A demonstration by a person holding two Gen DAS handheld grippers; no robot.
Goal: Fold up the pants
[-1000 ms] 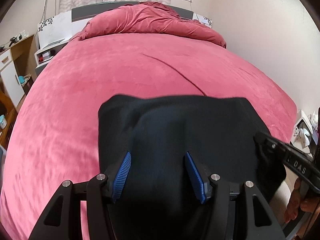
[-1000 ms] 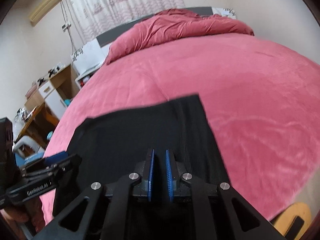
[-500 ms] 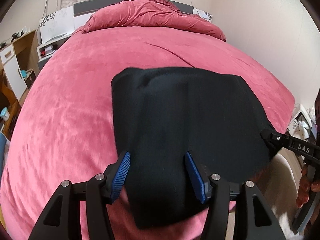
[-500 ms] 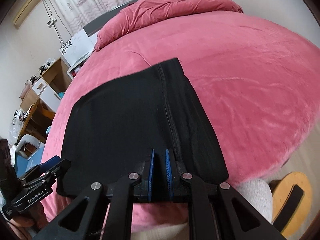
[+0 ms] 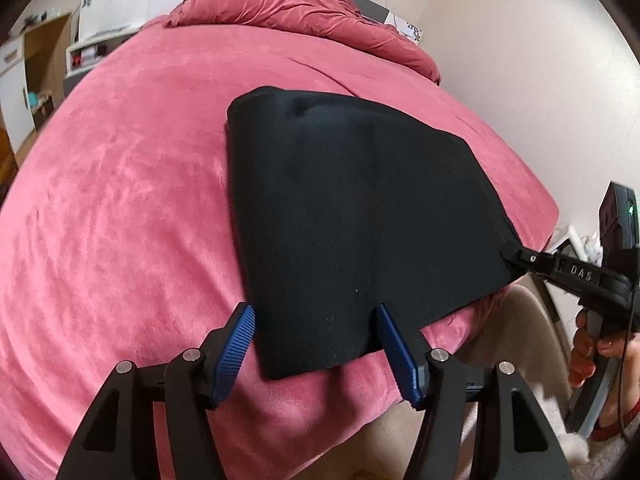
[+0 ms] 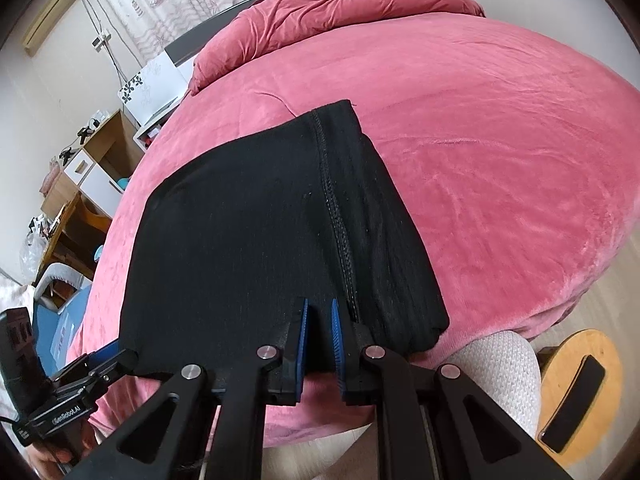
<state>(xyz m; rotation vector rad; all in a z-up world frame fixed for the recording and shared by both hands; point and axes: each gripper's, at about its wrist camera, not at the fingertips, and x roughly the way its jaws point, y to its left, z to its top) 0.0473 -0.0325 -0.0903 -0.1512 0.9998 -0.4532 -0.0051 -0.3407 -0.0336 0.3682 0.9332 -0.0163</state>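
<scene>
Pants (image 5: 352, 216), black and folded into a flat slab, fill the frame's centre on the pink bedspread (image 5: 120, 200); left gripper (image 5: 316, 338) is opening around their near edge, right gripper (image 6: 318, 322) nearly pressed together pinching that edge.

One pair of folded black pants (image 5: 352, 216), one pink bed (image 5: 120, 208), one crumpled duvet (image 5: 304, 12) and two grippers are counted.

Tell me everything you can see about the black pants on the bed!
The black pants look like soft knit cloth, folded into a flat, thick rectangle on the pink bedspread near the bed's front edge. A stitched seam runs along them, with a ribbed band beside it. The far end is a rounded fold. The right gripper pinches the near edge, nearly shut. The left gripper, jaws opening, straddles the near corner without pressing it.
</scene>
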